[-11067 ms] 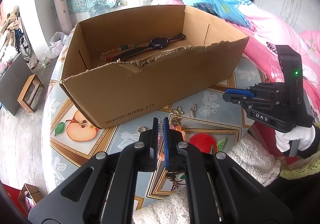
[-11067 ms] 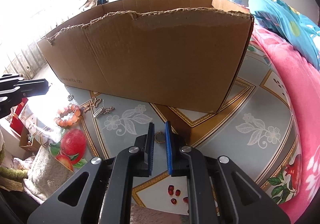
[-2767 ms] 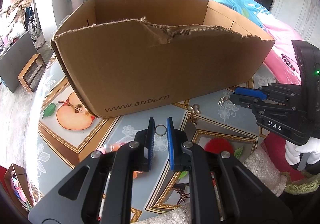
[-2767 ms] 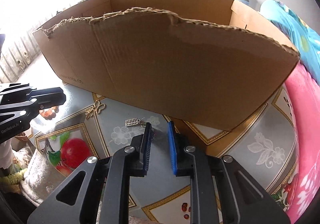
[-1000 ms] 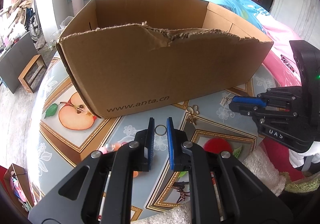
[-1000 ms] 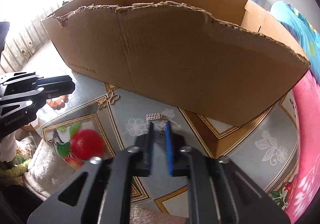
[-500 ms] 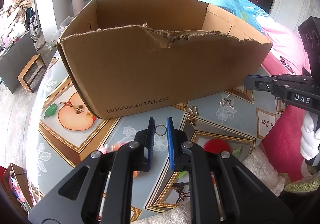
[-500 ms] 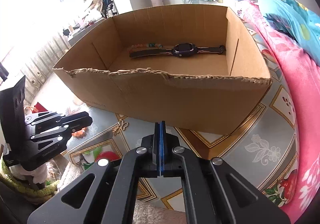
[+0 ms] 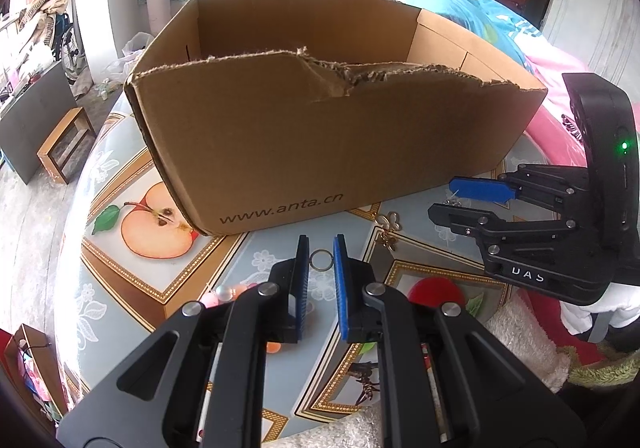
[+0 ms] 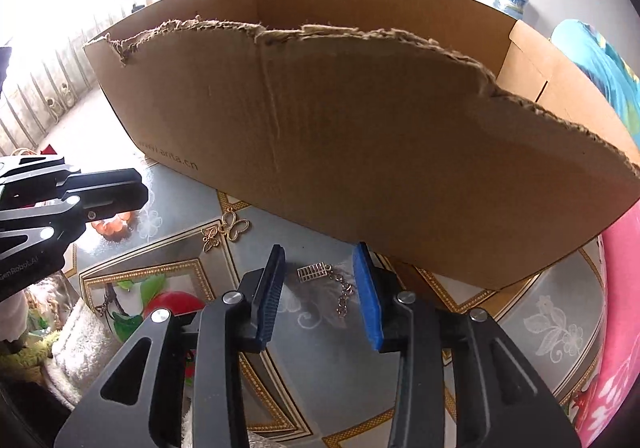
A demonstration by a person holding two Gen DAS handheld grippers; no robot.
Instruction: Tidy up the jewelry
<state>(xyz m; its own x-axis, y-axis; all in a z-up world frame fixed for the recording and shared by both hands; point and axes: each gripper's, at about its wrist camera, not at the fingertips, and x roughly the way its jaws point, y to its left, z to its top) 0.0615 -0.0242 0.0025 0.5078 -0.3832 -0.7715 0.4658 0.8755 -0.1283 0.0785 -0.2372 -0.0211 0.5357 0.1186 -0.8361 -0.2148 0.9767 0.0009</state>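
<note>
Jewelry lies scattered on the patterned counter (image 9: 120,288): a small ring (image 9: 321,260) sits between the left gripper (image 9: 321,272) jaws, which stand slightly apart around it without clear contact. A chain with a rectangular charm (image 10: 320,276) lies between the wide-apart jaws of the right gripper (image 10: 320,288). Just beyond, a gold butterfly pendant (image 10: 228,230) rests near the cardboard box (image 9: 320,152), which stands farther back on the counter.
</note>
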